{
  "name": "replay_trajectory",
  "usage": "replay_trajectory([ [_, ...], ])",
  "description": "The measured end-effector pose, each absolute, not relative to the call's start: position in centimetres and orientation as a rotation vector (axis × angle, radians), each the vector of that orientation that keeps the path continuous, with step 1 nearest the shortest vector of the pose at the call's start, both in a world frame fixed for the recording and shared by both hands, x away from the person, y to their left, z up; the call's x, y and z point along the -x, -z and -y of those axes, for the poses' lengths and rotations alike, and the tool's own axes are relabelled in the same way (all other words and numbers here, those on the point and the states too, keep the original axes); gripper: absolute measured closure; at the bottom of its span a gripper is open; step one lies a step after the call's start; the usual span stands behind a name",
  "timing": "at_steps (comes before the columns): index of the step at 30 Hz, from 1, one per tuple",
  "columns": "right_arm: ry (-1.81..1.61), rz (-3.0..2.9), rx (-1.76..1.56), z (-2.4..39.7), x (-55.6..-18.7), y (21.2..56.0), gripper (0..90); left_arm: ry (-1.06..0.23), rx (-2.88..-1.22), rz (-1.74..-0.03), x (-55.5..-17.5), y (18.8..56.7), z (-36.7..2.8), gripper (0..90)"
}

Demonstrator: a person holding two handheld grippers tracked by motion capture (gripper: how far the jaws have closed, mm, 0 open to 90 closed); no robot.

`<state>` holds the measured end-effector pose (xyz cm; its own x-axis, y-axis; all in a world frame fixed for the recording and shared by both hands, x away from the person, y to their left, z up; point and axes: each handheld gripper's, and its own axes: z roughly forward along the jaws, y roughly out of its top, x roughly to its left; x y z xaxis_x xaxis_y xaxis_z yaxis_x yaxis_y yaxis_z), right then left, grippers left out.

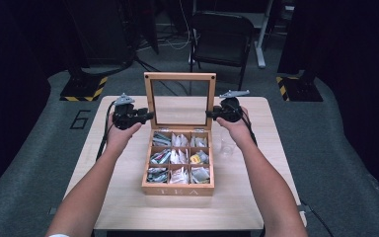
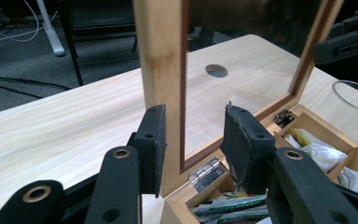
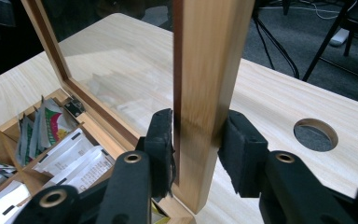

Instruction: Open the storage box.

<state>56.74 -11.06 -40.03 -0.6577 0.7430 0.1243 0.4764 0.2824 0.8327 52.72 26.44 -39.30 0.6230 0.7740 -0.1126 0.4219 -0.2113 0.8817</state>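
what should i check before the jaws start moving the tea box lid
1. Lid position: stands upright and fully open. ok.
2. Right gripper: jaws straddle the lid's side rail and appear to press both faces. ok.
3. Left gripper: jaws straddle the other rail, but a gap shows at the inner jaw. not ok.
4. Tea packets: they lie low in their compartments; whether any would foul the closing lid, cannot tell.
5. Hinges: look seated with nothing across them. ok.
6. Clear cup: stands on the table beside the box, apart from it. ok.
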Motion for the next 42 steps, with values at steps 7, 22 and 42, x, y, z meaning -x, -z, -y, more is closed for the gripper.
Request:
replay_trajectory([
  [7, -1.314, -2.274, -1.143, 11.3, -57.1, 40.4, 62.9, -0.438, -1.835, -0.955, -52.6, 39.3, -26.6, 59.6],
  [22, -1.279, -2.28, -1.137, 11.6, -56.6, 40.2, 60.3, -0.427, -1.836, -0.961, -52.5, 39.6, -26.6, 57.9],
  [42, -1.249, -2.333, -1.086, 12.6, -52.7, 39.2, 44.4, -0.404, -1.826, -0.982, -51.5, 39.3, -26.9, 43.4],
])
